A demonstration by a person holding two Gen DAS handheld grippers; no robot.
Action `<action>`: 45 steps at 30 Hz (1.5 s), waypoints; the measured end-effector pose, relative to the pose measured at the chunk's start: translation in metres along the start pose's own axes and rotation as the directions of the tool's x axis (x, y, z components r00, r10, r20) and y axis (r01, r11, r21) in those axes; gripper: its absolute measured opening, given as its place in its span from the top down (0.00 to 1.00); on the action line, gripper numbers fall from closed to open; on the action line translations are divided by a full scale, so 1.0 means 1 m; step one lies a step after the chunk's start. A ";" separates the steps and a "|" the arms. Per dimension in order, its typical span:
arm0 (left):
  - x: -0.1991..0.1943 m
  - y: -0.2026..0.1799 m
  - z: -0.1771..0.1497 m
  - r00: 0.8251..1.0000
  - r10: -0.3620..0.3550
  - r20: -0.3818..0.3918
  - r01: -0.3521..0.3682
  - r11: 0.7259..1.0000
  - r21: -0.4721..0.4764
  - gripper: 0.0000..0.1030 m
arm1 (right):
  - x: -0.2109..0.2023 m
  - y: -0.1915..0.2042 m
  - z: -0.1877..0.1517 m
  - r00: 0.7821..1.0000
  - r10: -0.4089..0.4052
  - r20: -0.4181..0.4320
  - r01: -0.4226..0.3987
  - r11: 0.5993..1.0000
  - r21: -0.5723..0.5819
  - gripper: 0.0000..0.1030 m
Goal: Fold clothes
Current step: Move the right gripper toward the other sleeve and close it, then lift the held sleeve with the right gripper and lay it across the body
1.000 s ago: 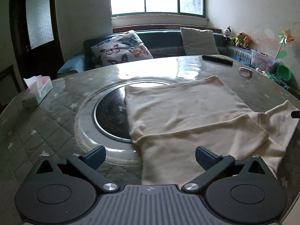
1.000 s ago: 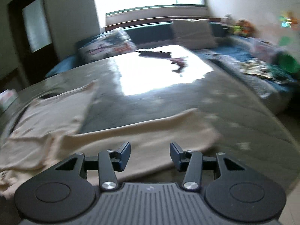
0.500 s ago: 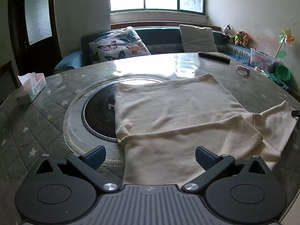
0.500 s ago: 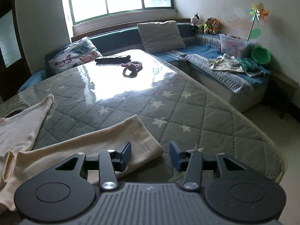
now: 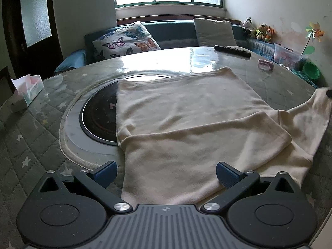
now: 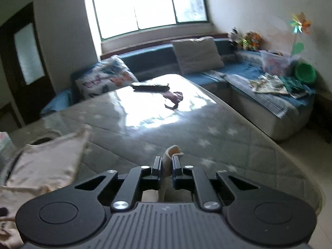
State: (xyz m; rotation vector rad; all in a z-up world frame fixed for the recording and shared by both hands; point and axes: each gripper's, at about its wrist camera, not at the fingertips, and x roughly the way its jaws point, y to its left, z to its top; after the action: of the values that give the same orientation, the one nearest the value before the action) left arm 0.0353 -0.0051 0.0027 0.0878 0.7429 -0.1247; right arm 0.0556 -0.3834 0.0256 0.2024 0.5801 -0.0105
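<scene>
A cream garment [image 5: 186, 112] lies spread on the round table, one sleeve folded across its near half. My left gripper [image 5: 166, 173] hovers open over the garment's near edge, with cloth between and below its fingers but not pinched. In the right wrist view my right gripper [image 6: 166, 162] is shut on the end of the other sleeve [image 6: 173, 151], lifted above the table. That raised sleeve [image 5: 311, 116] shows at the right edge of the left wrist view. The rest of the garment [image 6: 45, 159] lies at the left in the right wrist view.
The quilted table cover [image 5: 41, 134] has a round dark inset [image 5: 97, 116] partly under the garment. A tissue box [image 5: 27, 92] stands at the far left. A remote [image 5: 232, 50] and a small pink item [image 5: 265, 64] lie at the back. A sofa with cushions [image 6: 197, 55] runs behind.
My right gripper has closed on the sleeve end and raised it off the table. The left gripper stays open and has shifted little over the near edge.
</scene>
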 end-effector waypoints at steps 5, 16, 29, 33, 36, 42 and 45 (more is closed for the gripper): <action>-0.002 0.009 -0.003 1.000 0.005 0.006 -0.005 1.000 -0.021 0.00 | -0.014 0.040 0.017 0.993 0.111 0.035 -0.109 0.992 -0.068 0.92; -0.008 0.037 -0.018 0.999 0.030 0.013 -0.029 0.996 -0.081 0.00 | -0.017 0.168 0.036 0.919 0.394 -0.001 -0.381 0.890 -0.250 0.96; -0.010 0.048 -0.024 1.000 0.018 0.012 -0.017 0.995 -0.098 0.00 | 0.008 0.173 0.001 0.965 0.227 -0.129 -0.259 0.901 -0.347 0.66; -0.013 0.040 -0.016 1.000 0.016 0.026 -0.014 0.997 -0.075 0.00 | 0.020 0.152 -0.015 0.974 0.146 -0.171 -0.200 0.909 -0.367 0.65; -0.012 0.031 -0.010 0.999 0.011 0.031 -0.010 0.999 -0.050 0.00 | 0.029 0.145 -0.023 0.973 0.131 -0.191 -0.195 0.909 -0.368 0.65; -0.001 0.013 -0.001 1.000 0.012 0.004 -0.012 1.000 -0.009 0.00 | 0.052 0.139 -0.033 0.970 0.134 -0.204 -0.202 0.910 -0.362 0.68; 0.003 0.010 -0.001 1.000 0.016 -0.011 -0.016 1.000 -0.001 0.00 | 0.053 0.134 -0.033 0.967 0.147 -0.207 -0.212 0.916 -0.342 0.90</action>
State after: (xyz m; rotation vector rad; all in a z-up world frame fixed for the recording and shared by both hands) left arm 0.0386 0.0048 0.0002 0.0937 0.7526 -0.1085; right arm 0.0912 -0.2435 -0.0049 -0.1052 0.7288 0.2957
